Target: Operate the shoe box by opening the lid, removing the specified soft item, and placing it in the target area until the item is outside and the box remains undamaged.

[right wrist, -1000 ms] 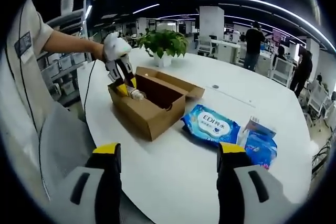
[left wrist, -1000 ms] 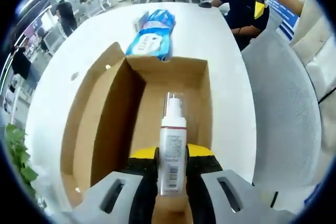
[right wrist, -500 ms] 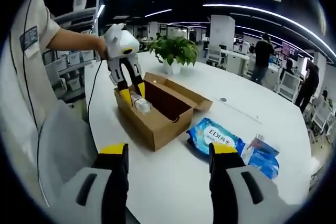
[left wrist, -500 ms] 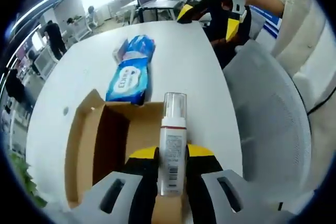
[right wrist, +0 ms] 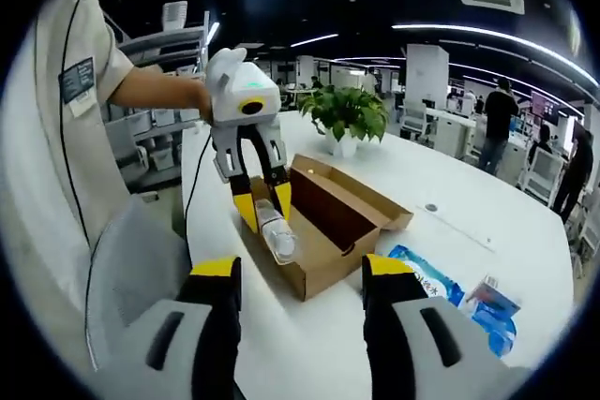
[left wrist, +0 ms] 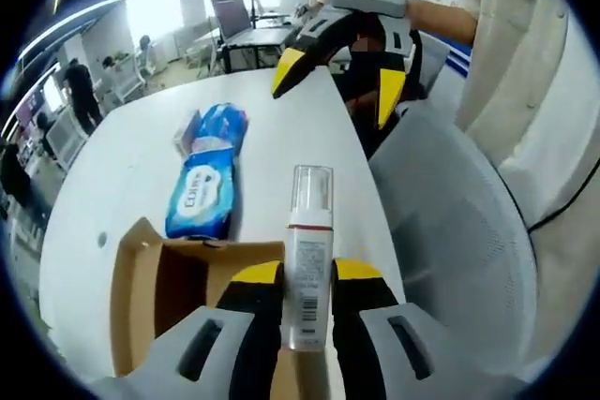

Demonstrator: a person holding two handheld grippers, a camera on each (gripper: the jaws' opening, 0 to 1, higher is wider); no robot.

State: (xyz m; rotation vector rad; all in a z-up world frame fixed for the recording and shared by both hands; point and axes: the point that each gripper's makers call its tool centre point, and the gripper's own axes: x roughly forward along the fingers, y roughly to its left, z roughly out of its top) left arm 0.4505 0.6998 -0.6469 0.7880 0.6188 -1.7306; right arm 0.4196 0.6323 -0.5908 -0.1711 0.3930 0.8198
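A white pump bottle [left wrist: 307,252] with a clear cap is clamped between the yellow jaws of my left gripper [left wrist: 307,280], held above the near end of the open cardboard shoe box [left wrist: 159,288]. From the right gripper view, the bottle [right wrist: 276,229] hangs in the left gripper [right wrist: 262,201] over the box [right wrist: 328,224], lid folded back. My right gripper [right wrist: 298,274] is open and holds nothing, hovering over the white table near the box. It also appears in the left gripper view as the right gripper [left wrist: 339,70], jaws spread.
A blue wet-wipe pack [left wrist: 204,189] and a smaller blue packet [left wrist: 199,127] lie on the round white table [left wrist: 281,128] beyond the box. A potted plant [right wrist: 349,114] stands at the far side. A grey chair [left wrist: 459,241] sits beside the table, and a person's sleeve [right wrist: 70,53] is close.
My left gripper has lifted the bottle up out of the box and back toward the near edge. The right gripper has moved closer to the box.
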